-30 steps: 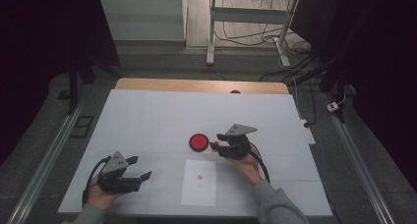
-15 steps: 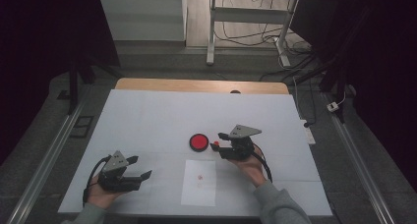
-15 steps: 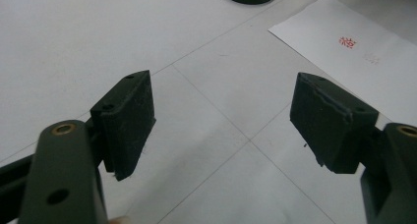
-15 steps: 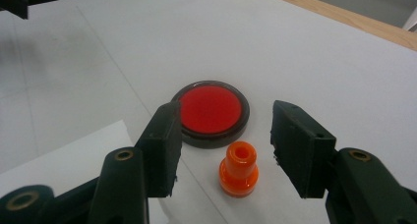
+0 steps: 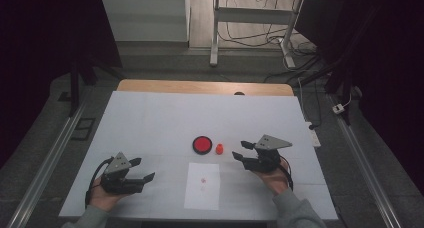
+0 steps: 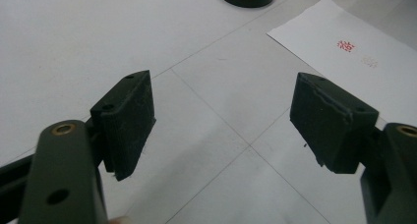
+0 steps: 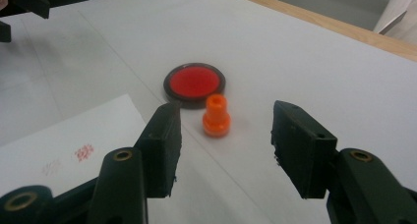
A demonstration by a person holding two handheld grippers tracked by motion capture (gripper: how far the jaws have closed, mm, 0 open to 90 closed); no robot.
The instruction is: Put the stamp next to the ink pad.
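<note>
A small orange stamp (image 5: 219,149) (image 7: 216,116) stands upright on the white table, just right of a round red ink pad (image 5: 202,144) (image 7: 194,84). My right gripper (image 5: 239,150) (image 7: 228,145) is a short way right of the stamp. Its jaws have just been opening and stand open with nothing between them. A white paper sheet (image 5: 202,186) (image 6: 344,47) with a red stamp mark (image 6: 346,45) lies near the front edge. My left gripper (image 5: 144,169) (image 6: 221,121) rests open over bare table left of the sheet, holding nothing.
The white table (image 5: 150,118) has a wooden strip along its far edge. Metal rails run down both sides. Cables and a desk frame lie on the floor beyond the table. In the right gripper view the left gripper (image 7: 19,8) shows at the top left.
My right gripper has drawn back to the right, away from the ink pad, and the orange stamp now stands free beside the pad. The left gripper has not moved.
</note>
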